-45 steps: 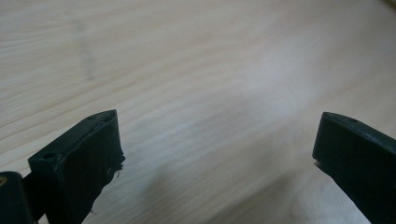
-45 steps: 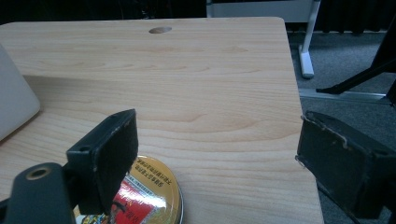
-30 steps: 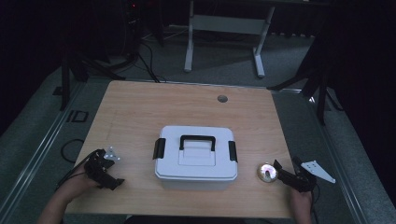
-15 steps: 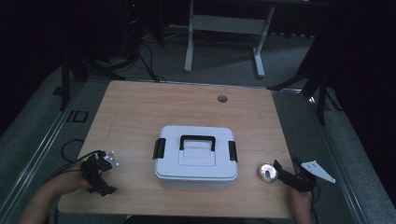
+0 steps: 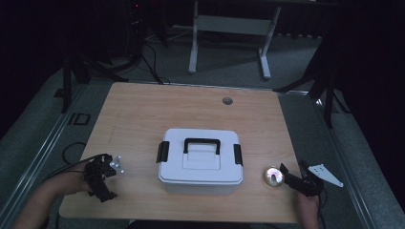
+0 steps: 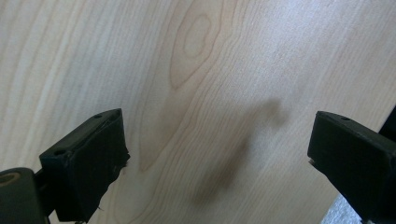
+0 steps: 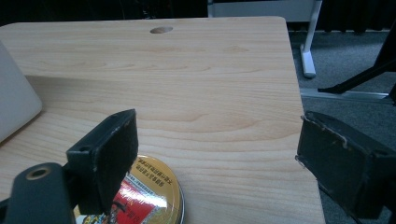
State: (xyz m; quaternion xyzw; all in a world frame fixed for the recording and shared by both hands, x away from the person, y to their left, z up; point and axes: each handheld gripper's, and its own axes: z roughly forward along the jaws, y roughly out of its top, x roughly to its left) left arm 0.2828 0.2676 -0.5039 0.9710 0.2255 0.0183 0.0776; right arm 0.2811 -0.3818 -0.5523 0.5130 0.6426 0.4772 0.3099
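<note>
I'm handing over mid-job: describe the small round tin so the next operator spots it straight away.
Start at the white box with the black handle in the middle of the wooden table. Look to its right, near the front edge, just ahead of the right gripper: the tin lies there, small, round and flat, with a gold rim and a red printed lid.

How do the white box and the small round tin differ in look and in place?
The white box is large and rectangular, with a black handle; the round tin is small, flat and shiny. The box sits mid-table; the tin lies to its right, beside the right gripper. Both rest on the wooden table.
</note>
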